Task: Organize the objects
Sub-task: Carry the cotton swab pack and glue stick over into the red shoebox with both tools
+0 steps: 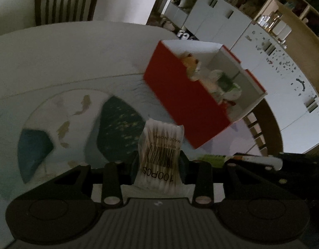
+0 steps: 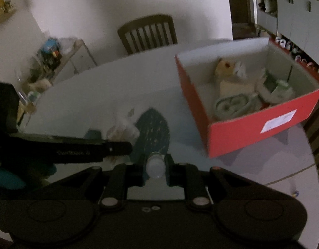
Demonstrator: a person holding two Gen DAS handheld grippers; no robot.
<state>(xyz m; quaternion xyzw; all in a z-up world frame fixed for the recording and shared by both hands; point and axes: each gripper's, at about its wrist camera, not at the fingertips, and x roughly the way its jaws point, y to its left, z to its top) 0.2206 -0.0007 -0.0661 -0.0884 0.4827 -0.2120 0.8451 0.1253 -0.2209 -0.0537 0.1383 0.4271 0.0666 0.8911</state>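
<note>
Red box (image 1: 186,105) waits at two o'clock; both loads airborne.
Left gripper (image 1: 159,161) clamps the cotton-swab packet (image 1: 159,155); right gripper (image 2: 156,166) pinches a small clear bottle (image 2: 155,164); next, carry over the rim and release.

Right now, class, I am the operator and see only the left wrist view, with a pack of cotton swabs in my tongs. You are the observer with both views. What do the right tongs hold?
Observer: The right tongs are shut on a small clear bottle.
Operator: Does the red box carry any marking?
Observer: Yes, a white label sits on the side wall of the red box that faces the right camera.
Operator: What stands past the table's left edge?
Observer: A cluttered shelf against the wall.
</note>
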